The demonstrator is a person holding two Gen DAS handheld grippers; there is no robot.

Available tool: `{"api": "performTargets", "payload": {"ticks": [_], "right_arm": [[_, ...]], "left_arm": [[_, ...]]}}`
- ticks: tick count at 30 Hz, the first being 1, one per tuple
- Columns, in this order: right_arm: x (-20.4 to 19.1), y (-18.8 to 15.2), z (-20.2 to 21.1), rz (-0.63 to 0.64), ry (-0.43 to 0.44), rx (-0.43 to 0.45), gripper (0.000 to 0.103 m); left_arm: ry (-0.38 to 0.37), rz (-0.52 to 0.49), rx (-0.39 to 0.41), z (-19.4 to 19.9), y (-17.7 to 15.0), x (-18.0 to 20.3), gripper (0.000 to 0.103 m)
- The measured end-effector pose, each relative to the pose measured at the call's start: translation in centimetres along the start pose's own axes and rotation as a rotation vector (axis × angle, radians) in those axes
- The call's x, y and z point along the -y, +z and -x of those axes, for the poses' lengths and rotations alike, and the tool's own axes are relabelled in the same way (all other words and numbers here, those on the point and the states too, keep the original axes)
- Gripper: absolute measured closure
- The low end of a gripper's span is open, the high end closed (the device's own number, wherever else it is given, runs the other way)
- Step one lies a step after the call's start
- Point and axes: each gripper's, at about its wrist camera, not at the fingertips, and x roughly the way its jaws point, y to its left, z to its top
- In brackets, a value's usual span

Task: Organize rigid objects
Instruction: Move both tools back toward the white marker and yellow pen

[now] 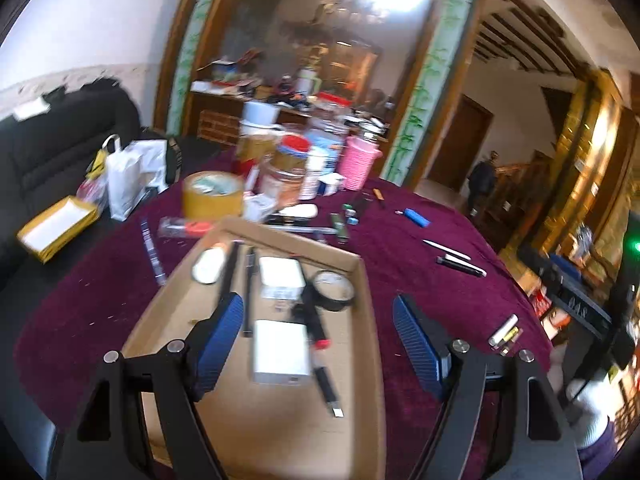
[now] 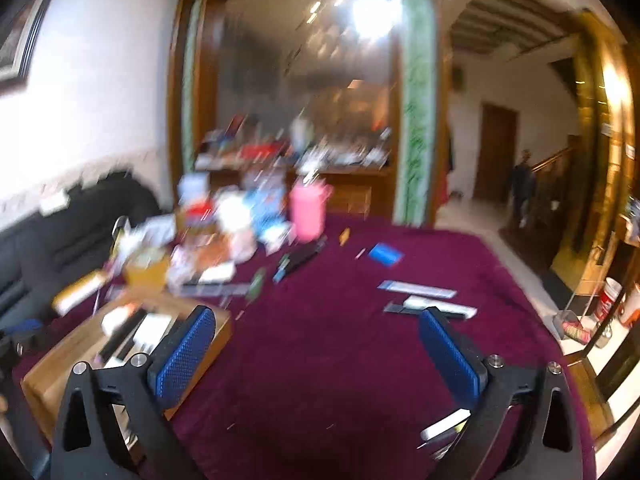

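We hold the left gripper [image 1: 318, 332] spread and empty over the cardboard tray [image 1: 368, 280] collecting small items, the right gripper [image 2: 318, 344] likewise spread above pens [image 2: 430, 306] loose on the cloth [image 2: 320, 360].

Bare tablecloth [image 2: 320, 360] right of the crowded box [image 1: 360, 280].

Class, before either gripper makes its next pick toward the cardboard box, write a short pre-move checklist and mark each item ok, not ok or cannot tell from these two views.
1. Left gripper open, nothing held: ok.
2. Right gripper open, nothing held: ok.
3. Cardboard box has bare floor for more items: ok.
4. Loose items remain on the cloth, such as the blue lighter: ok.
5. Right wrist view sharp enough to aim: not ok, blurred.
6. Pen free of neighbours: cannot tell.
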Motion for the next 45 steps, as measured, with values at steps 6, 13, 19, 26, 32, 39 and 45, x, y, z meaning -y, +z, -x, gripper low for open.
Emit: {"api": "performTargets", "payload": {"ticks": [6, 13, 19, 26, 32, 39, 45], "right_arm": [[4.9, -0.2, -1.4, -0.024, -0.118, -0.038, 0.000], [9.9, -1.9, -1.6, 0.005, -0.219, -0.049, 0.001], [13.0, -3.8, -2.3, -0.011, -0.280, -0.028, 0.001], [16.3, -4.8, -1.9, -0.144, -0.275, -0.022, 0.001], [17.2, -4.9, -2.1, -0.189, -0.240, -0.048, 0.001], [17.2, -5.1, -2.5, -0.195, -0.234, -0.064, 0.001], [17.8, -5.4, -2.7, -0.219, -0.221, -0.097, 0.001]], "left_arm": [[-0.044, -0.104, -0.050, -1.2, -0.6, 5.5, 0.026], [-0.081, -0.161, -0.123, -3.0, -1.9, 10.6, 0.026], [-0.077, -0.262, -0.168, -4.9, -3.5, 14.9, 0.026], [-0.083, -0.291, -0.238, -7.9, -4.8, 17.5, 0.027], [-0.096, -0.311, -0.311, -10.5, -6.1, 19.5, 0.027], [-0.107, -0.335, -0.357, -11.7, -7.7, 20.9, 0.027], [-0.096, -0.323, -0.375, -11.9, -7.8, 20.4, 0.027]]}}
